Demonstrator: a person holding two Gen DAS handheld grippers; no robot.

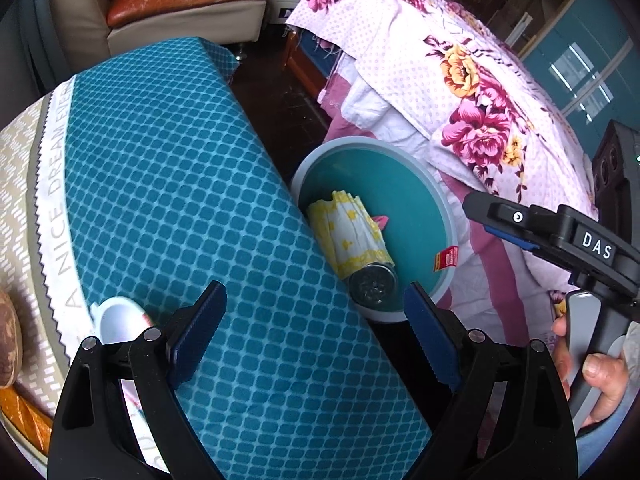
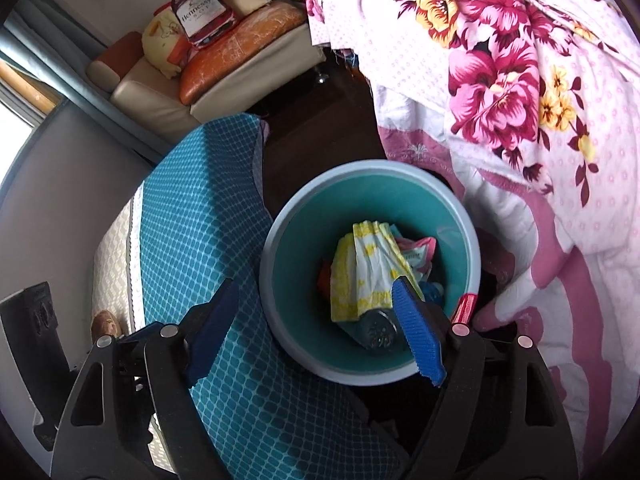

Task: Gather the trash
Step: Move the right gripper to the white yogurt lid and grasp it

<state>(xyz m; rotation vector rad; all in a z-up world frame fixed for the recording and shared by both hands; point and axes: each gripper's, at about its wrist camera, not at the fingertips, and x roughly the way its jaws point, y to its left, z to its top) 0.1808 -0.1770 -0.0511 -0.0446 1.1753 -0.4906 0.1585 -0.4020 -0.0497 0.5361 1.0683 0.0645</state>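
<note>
Trash bin [image 2: 370, 376], "Hennessy" bag [image 2: 200, 12], "DAS" gripper [image 1: 474, 206]

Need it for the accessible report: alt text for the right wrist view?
Open right gripper above a teal bin holding a yellow-white wrapper and other trash, nothing between its fingers. Blue-patterned table left, floral bedding right.

Open tongs [image 2: 316, 332] above trash bin [image 2: 276, 240]
</note>
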